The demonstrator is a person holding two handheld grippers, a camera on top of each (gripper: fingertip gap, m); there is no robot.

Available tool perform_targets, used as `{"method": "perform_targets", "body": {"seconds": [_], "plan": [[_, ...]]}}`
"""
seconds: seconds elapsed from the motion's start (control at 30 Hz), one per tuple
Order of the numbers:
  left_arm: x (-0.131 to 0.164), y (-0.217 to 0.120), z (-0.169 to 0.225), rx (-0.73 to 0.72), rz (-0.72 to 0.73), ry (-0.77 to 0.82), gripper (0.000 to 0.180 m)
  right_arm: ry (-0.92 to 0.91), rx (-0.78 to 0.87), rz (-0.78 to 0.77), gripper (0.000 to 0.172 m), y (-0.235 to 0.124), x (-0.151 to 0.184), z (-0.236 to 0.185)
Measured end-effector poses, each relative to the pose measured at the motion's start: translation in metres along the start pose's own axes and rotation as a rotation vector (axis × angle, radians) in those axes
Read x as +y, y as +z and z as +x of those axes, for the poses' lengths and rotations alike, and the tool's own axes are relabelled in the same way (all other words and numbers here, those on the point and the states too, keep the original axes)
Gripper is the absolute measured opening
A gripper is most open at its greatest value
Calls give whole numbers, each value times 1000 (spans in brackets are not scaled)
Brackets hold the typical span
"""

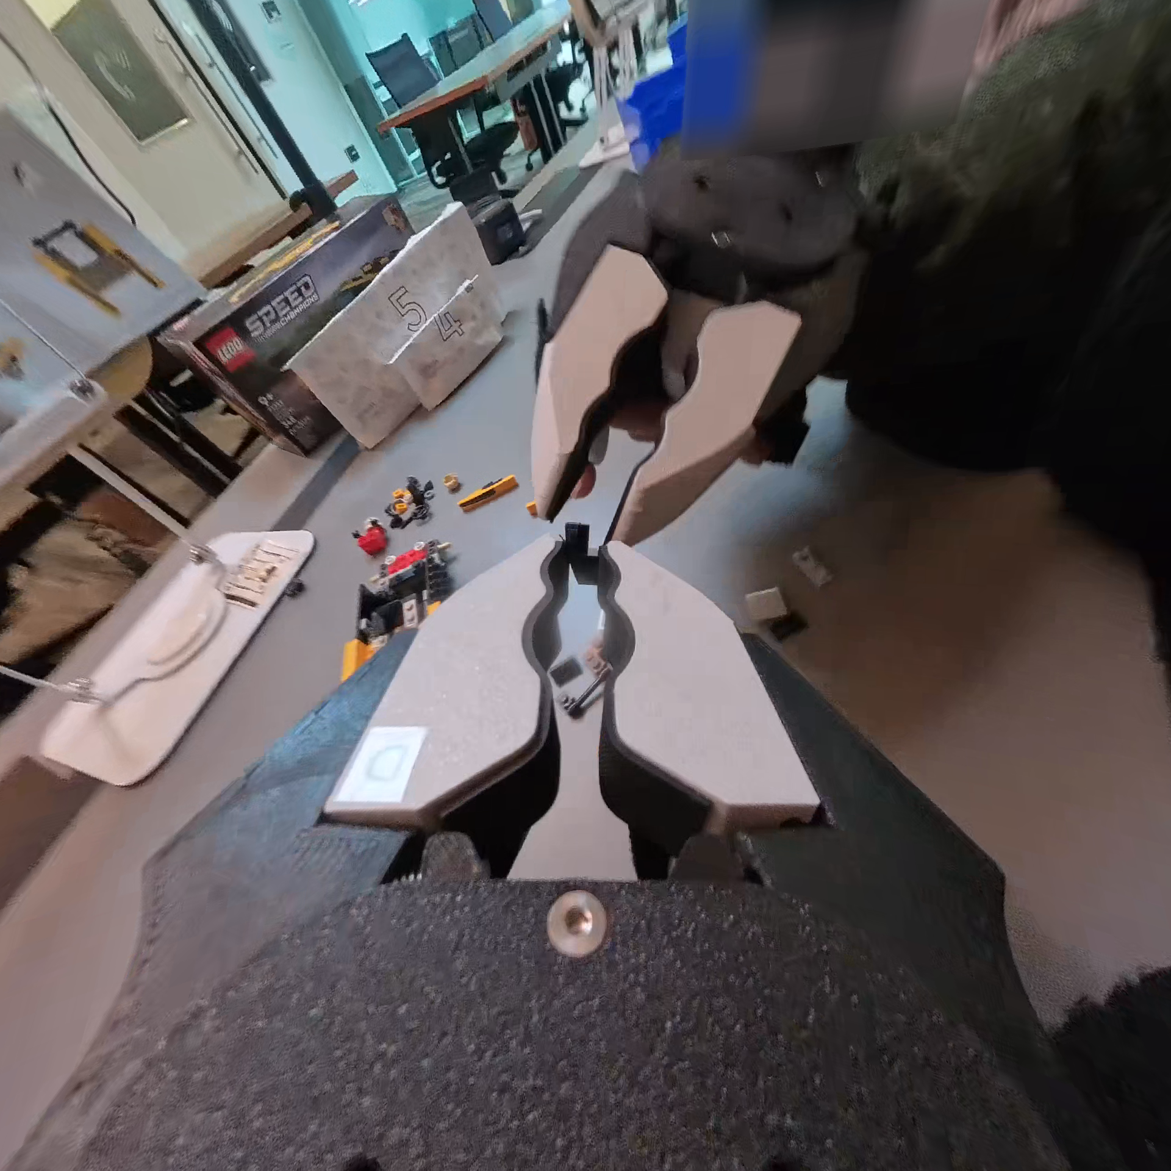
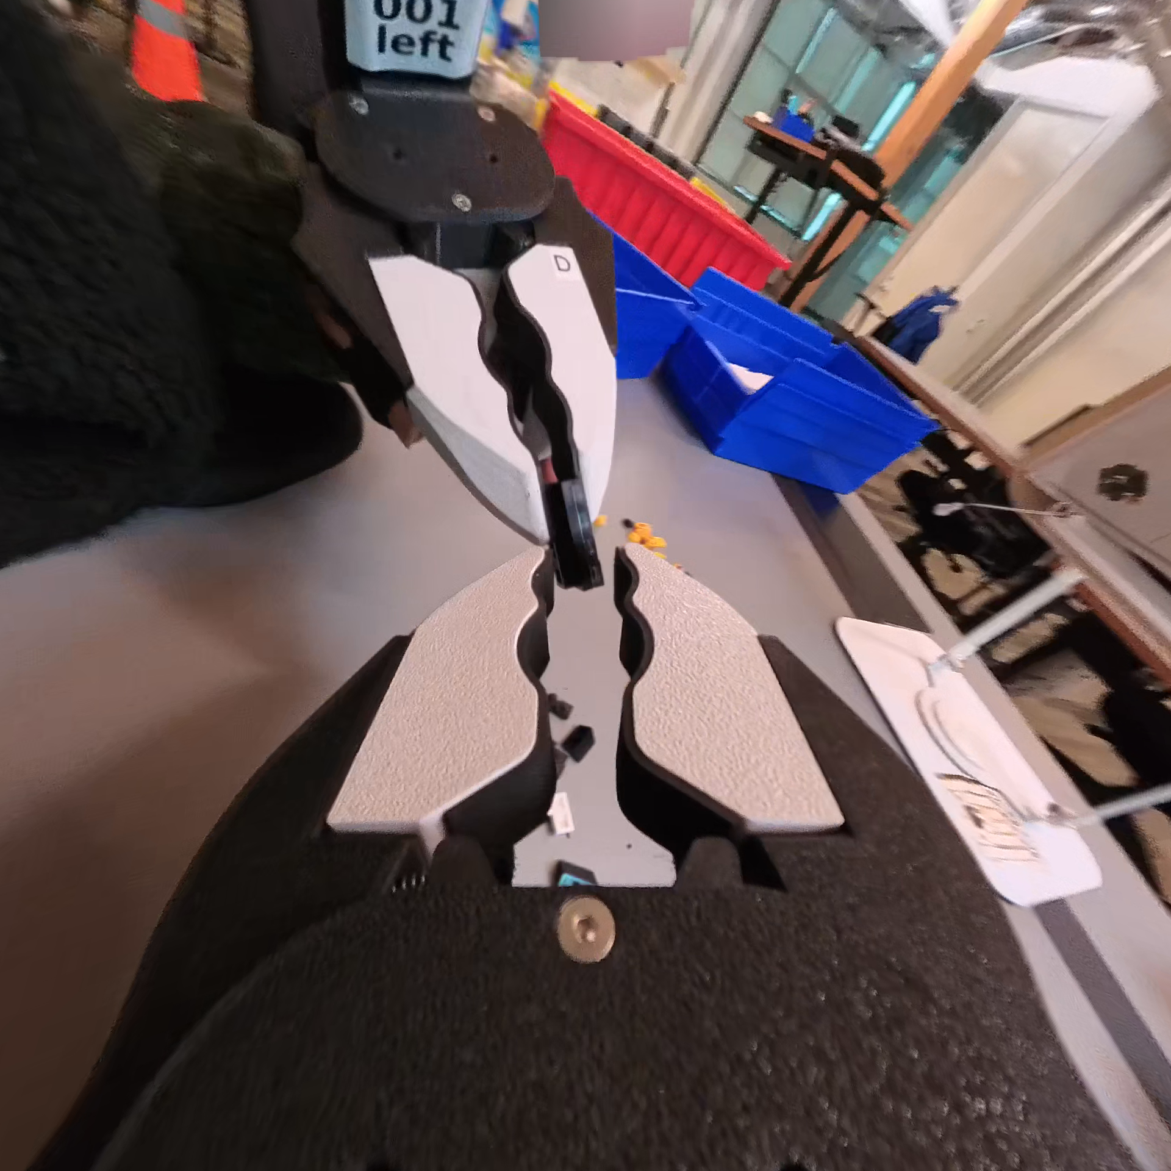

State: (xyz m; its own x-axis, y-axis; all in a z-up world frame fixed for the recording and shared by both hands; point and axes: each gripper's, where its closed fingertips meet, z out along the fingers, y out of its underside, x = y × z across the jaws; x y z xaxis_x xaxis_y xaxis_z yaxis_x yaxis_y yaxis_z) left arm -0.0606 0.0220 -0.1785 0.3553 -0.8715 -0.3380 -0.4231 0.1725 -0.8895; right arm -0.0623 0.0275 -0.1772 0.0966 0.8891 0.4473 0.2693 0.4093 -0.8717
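Two blue bins [image 2: 792, 405], one holding something white, left jaws pinching black piece [image 1: 580, 551], right jaws apart.

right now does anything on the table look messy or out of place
Nothing looks damaged or spilled. Loose toy bricks lie scattered on the grey table: a yellow wedge piece, a red piece, a half-built black and red assembly. The left gripper pinches a small black piece.

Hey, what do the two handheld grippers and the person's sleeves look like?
Both grippers, left and right, have textured black bodies, a silver screw near the camera, and pale grey fingers with wavy black inner pads. The left one bears a white sticker and a pale blue label. The sleeves are dark and fuzzy.
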Motion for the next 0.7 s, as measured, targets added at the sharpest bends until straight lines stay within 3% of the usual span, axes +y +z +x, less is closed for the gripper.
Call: {"method": "perform_targets", "body": {"seconds": [0.13, 0.33, 0.5, 0.7], "plan": [[7, 4, 11, -4, -67, 160, 9, 10, -97, -47, 18, -5, 2, -6], [11, 6, 19, 34, -91, 229, 8, -51, -159, -104, 7, -2, 12, -21], [-4, 2, 7, -4, 15, 113, 12, 78, -86, 24, 6, -6, -1, -11], [-22, -5, -4, 0, 146, -138, 15, 207, 9, 153, 6, -9, -17, 4]]}}
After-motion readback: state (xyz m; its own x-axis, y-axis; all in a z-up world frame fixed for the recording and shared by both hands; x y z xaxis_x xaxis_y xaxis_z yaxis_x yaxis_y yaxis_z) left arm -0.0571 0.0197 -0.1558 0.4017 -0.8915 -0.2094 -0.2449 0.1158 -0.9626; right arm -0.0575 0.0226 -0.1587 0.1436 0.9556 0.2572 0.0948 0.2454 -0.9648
